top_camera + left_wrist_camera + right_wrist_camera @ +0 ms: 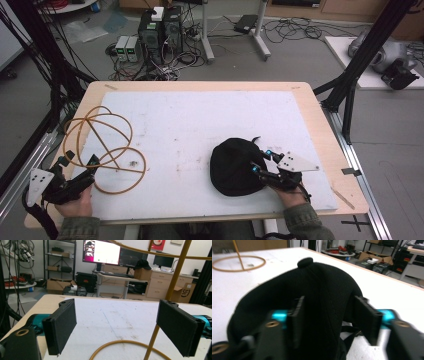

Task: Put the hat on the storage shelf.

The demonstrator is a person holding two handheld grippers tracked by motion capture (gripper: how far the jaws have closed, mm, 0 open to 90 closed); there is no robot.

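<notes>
High view: a black cap (235, 167) lies lower right on the tabletop (190, 130), the right hand-held gripper (262, 161) at its edge.

Left gripper view: left hand-held gripper (117, 323) spread, holding nothing.

Right gripper view: jaws pinching a fold of the cap (317, 290); it looks soft and light, best taken by such a fold.

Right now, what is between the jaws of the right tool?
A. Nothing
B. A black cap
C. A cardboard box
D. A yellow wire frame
B: in the right gripper view the black cap bulges up between the two jaws of the right tool, and the high view shows that tool at the cap's edge.
</notes>
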